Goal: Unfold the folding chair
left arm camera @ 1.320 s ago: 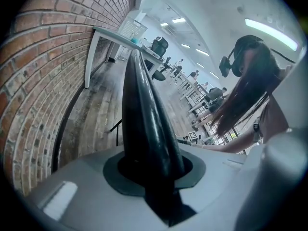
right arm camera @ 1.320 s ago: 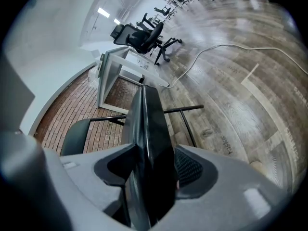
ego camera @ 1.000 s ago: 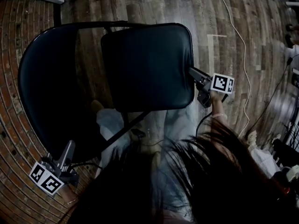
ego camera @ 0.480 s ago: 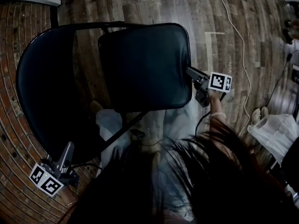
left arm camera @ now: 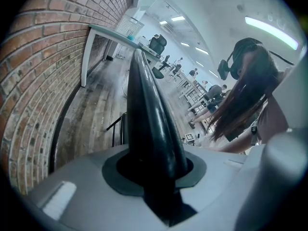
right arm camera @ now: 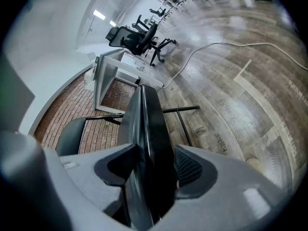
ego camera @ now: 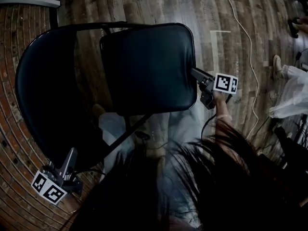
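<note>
My left gripper and right gripper are showing smooth, matt grey plastic, with darker pads set in. The seat is wearing a smooth black covering like vinyl and giving off a soft sheen. The backrest is gleaming glossier along its edge. The frame tube is looking like dark painted metal. The floor is shining faintly over wood-grain planks, and the brick wall is looking rough and matt.

Left tool and right tool both clamped.

One folding chair, two grippers (left gripper, right gripper), one white cable.
</note>
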`<state>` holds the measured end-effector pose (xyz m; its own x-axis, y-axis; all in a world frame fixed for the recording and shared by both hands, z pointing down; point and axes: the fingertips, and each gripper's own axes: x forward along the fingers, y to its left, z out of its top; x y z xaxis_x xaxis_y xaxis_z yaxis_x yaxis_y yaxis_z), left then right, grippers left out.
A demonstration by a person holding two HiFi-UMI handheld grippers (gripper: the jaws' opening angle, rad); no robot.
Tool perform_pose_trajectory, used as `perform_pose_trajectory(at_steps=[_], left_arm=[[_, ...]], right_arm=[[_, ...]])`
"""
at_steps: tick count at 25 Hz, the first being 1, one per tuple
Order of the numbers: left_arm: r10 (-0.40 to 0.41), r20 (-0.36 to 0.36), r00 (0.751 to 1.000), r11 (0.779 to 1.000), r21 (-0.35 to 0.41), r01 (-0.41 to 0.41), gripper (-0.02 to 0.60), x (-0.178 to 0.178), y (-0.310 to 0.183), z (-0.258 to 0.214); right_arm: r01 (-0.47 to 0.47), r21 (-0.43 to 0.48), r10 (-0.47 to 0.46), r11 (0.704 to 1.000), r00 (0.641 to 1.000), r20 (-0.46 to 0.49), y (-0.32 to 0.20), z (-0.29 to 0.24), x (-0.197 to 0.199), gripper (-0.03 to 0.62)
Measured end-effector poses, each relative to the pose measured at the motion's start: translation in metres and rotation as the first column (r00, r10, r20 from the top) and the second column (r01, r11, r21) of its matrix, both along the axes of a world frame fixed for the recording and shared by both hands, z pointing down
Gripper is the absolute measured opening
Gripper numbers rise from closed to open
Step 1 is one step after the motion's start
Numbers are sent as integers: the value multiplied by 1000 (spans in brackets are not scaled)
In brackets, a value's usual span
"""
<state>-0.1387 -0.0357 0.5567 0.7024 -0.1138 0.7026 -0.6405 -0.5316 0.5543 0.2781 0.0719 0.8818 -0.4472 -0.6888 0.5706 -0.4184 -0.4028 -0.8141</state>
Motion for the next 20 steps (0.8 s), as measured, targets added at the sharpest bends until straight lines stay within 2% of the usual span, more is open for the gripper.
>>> perform_pose_trajectory(at_steps=[7, 12, 20], left_arm=[[19, 12, 1000, 1000, 11, -19, 123, 11, 5, 0], [3, 18, 1000, 1000, 5, -3, 116, 11, 5, 0], [15, 22, 1000, 1000, 15, -15, 123, 13, 3, 0]], right_arm=[[-12, -13, 12, 1000, 1000, -13, 6, 6, 5, 233], [-14, -14, 13, 1000, 1000, -24, 7, 6, 6, 224], [-63, -15, 62, 998, 997, -52, 8, 2, 9, 200]])
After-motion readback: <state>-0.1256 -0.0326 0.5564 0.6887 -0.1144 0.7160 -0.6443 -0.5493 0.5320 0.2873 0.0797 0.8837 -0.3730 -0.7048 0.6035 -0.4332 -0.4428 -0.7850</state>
